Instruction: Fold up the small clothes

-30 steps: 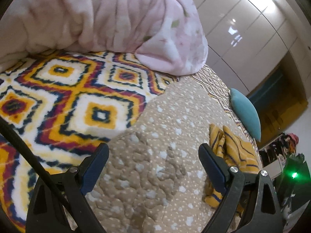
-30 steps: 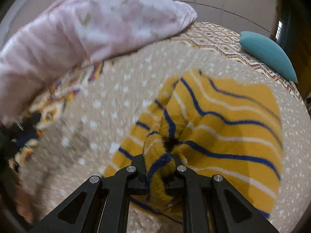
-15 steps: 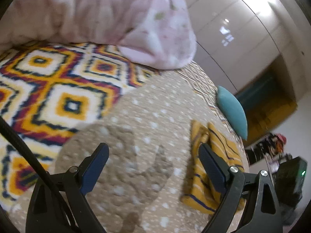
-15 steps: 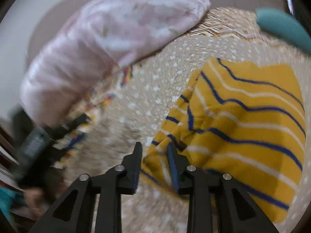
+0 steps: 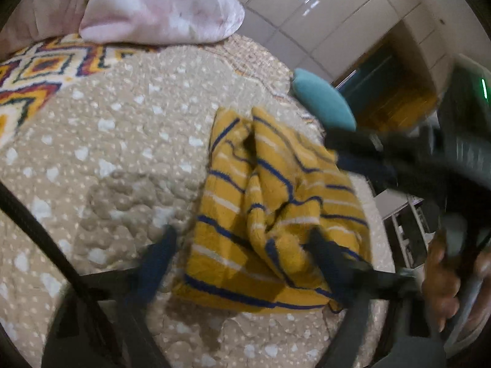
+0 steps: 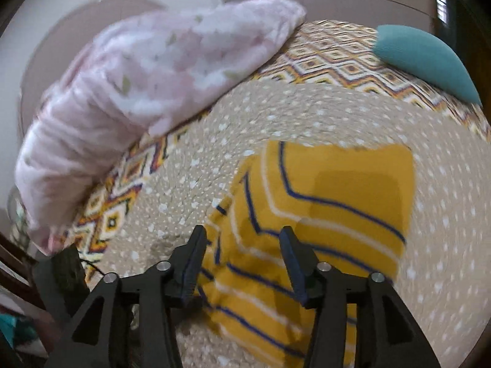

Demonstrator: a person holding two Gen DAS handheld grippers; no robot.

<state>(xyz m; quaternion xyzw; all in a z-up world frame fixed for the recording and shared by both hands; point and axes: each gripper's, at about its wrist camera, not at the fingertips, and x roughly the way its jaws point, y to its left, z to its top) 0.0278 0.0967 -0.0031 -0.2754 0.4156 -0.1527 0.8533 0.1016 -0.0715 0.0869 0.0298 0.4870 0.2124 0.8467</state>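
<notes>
A small yellow garment [image 5: 270,208] with blue and white stripes lies partly folded and bunched on the beige dotted quilt [image 5: 122,141]. My left gripper [image 5: 242,254] is open and blurred, its fingers straddling the garment's near edge. My right gripper [image 6: 242,260] is open and empty, just above the garment [image 6: 322,208], which looks flatter in the right wrist view. The right gripper also shows as a dark blurred shape [image 5: 383,159] at the garment's far right in the left wrist view.
A pink blanket [image 6: 147,92] is heaped at the back of the bed. A teal cushion [image 6: 429,58] lies at the far right. A colourful diamond-pattern cover [image 5: 36,70] lies under the quilt. Wardrobe doors [image 5: 322,9] stand behind.
My right gripper let go of the garment and opened wide, pulling back above it. My left gripper swung right toward the garment and now straddles its near edge.
</notes>
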